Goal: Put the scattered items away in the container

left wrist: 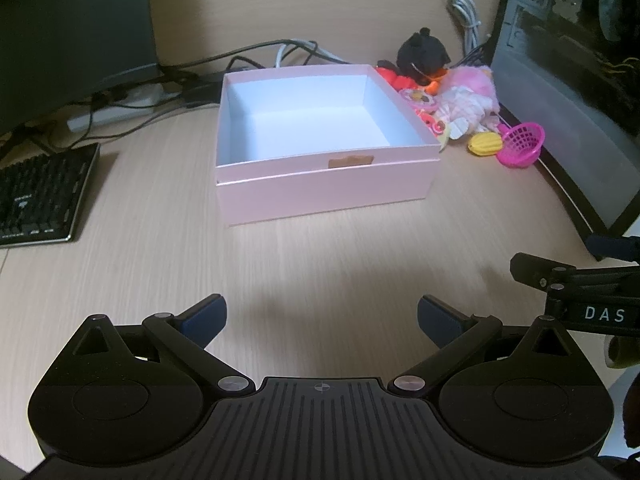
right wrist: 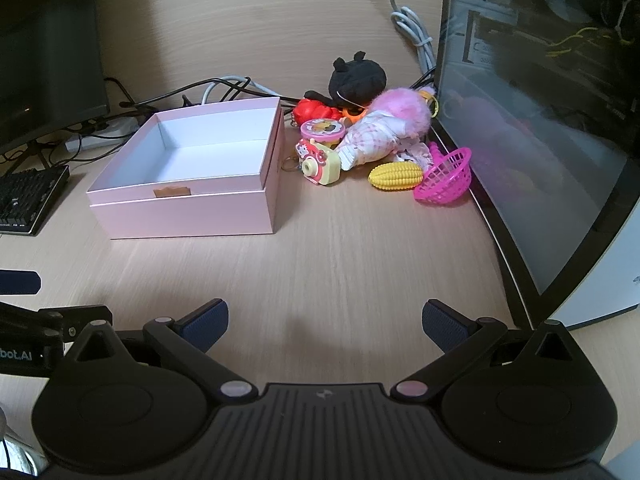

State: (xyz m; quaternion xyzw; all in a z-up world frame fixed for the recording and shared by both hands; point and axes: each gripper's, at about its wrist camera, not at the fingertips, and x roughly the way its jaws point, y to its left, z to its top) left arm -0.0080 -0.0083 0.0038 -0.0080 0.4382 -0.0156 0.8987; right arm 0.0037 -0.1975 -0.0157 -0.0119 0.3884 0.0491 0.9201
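Note:
An empty pink box (left wrist: 328,188) (right wrist: 188,212) with a white inside stands on the wooden desk. To its right lies a pile of toys: a black plush (right wrist: 356,78), a red toy (right wrist: 316,112), a pink-haired doll (right wrist: 384,128), a toy camera (right wrist: 320,164), a round pink toy (right wrist: 322,130), a yellow corn (right wrist: 396,176) and a pink basket (right wrist: 444,178) (left wrist: 520,144). My left gripper (left wrist: 320,316) is open and empty, well in front of the box. My right gripper (right wrist: 325,320) is open and empty, in front of the toys.
A keyboard (left wrist: 40,196) lies at the left under a monitor (left wrist: 72,32). Cables (left wrist: 256,56) run behind the box. A computer case with a glass side (right wrist: 540,120) stands at the right, close to the basket.

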